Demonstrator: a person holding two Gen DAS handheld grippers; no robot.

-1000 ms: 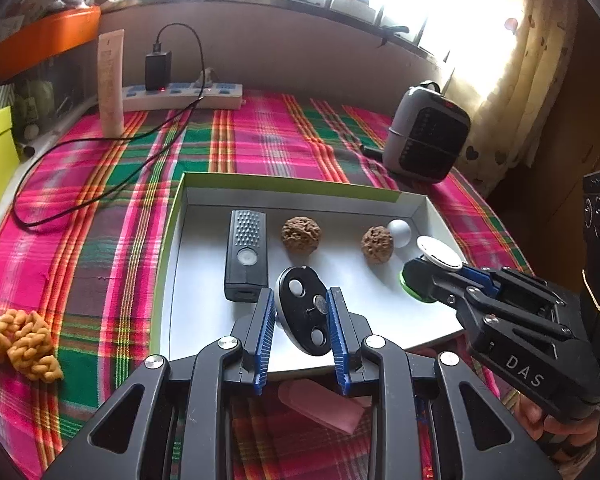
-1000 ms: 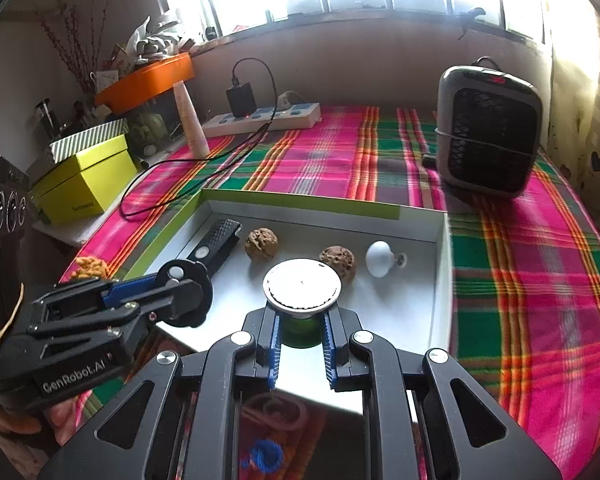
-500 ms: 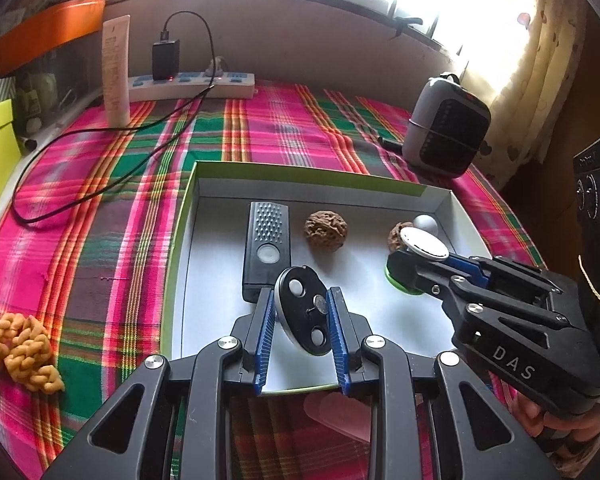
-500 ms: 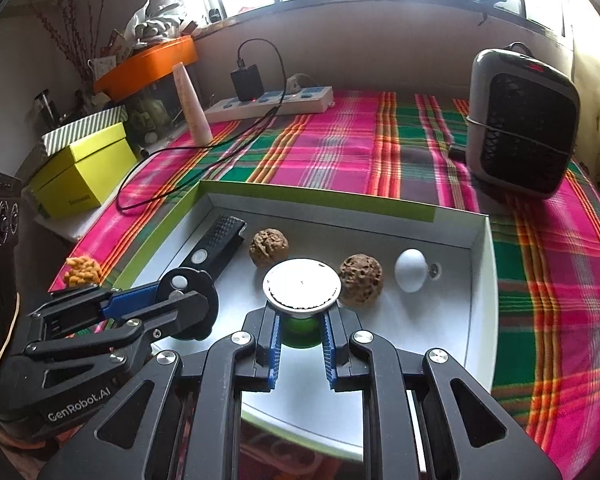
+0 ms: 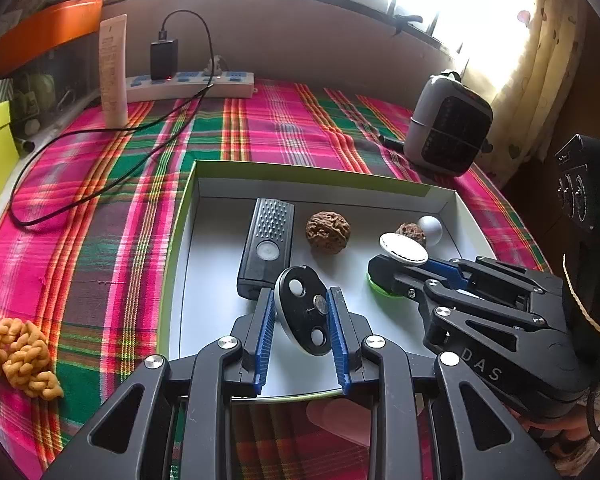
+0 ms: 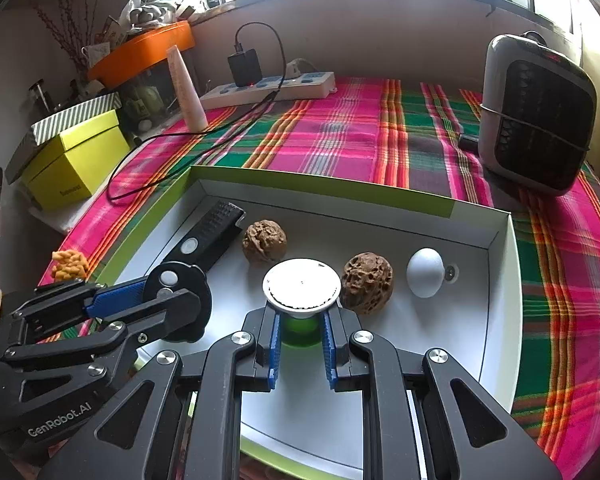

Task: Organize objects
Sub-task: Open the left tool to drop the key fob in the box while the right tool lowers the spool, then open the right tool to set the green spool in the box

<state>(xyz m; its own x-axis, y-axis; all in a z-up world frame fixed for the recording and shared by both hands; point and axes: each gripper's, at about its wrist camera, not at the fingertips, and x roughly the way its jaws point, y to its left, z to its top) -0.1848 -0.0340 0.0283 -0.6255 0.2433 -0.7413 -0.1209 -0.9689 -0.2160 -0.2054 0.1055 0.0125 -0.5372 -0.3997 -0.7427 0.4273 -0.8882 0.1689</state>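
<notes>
Two hand-held grippers work over a white tray (image 5: 188,248) with a lime-green rim, set on a pink-and-green plaid tablecloth (image 5: 100,220). The left gripper (image 5: 302,312) is clamped on a black oval disc (image 5: 304,310) with white dots, its blue pads pressing both sides of the disc and holding it on edge above the tray's near-left part. The right gripper (image 6: 300,336) is closed around the green body of a small jar with a round white lid (image 6: 302,288), held above the middle of the tray's near half.

Lying inside the tray toward its far wall, left to right in the right wrist view: a black rectangular device (image 6: 206,236) with a round button, a brown walnut (image 6: 265,241), a darker pitted nut (image 6: 367,282) just beside the jar's lid, and a white egg-shaped object (image 6: 425,272) near the tray's right wall.

Outside the tray, an orange twisted snack piece (image 5: 20,352) lies on the cloth to its left and a pink block (image 5: 340,420) just before its near edge. Beyond the tray stand a white power strip (image 5: 192,82) with a black charger plugged in, a pale tube (image 5: 114,70) and a grey fan heater (image 6: 538,116); a yellow-green box (image 6: 76,160) sits off the tray's far-left corner.
</notes>
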